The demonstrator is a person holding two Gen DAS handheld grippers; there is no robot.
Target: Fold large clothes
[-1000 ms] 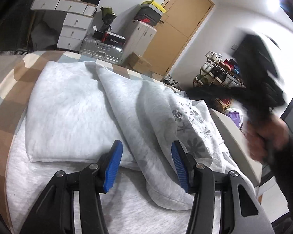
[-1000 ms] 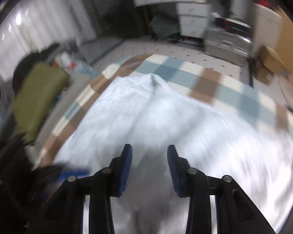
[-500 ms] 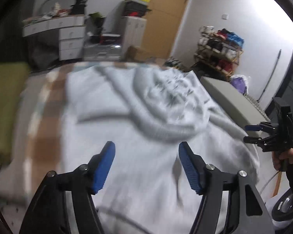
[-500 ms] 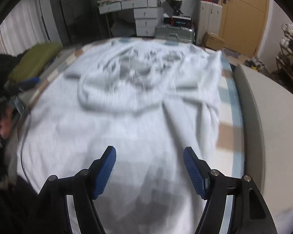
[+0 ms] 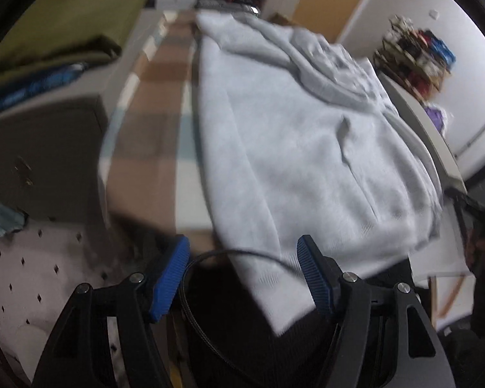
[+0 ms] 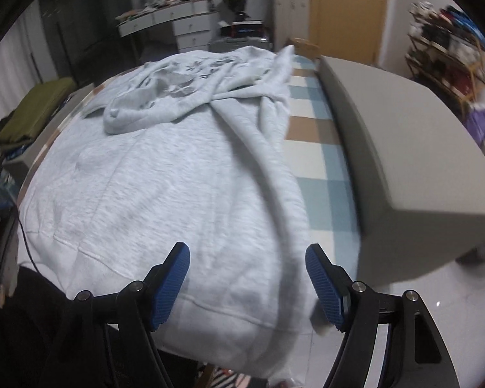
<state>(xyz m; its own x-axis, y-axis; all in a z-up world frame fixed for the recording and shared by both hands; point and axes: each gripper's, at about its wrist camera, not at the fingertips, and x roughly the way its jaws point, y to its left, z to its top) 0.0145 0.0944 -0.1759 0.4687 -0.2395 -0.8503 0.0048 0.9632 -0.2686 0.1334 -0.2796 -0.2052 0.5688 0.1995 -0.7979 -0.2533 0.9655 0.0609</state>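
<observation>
— Where's the garment?

— The pale grey fleece hooded sweatshirt lies spread on the checked brown-and-blue bed cover, its long axis running straight away from the right gripper, hood at the far end, ribbed hem just under the blue pads.

— And the jaws?

— Both spread, holding nothing. The left gripper hangs off the near left corner, hem ahead and right.

— Nearer?

— The right, I'd judge.
</observation>
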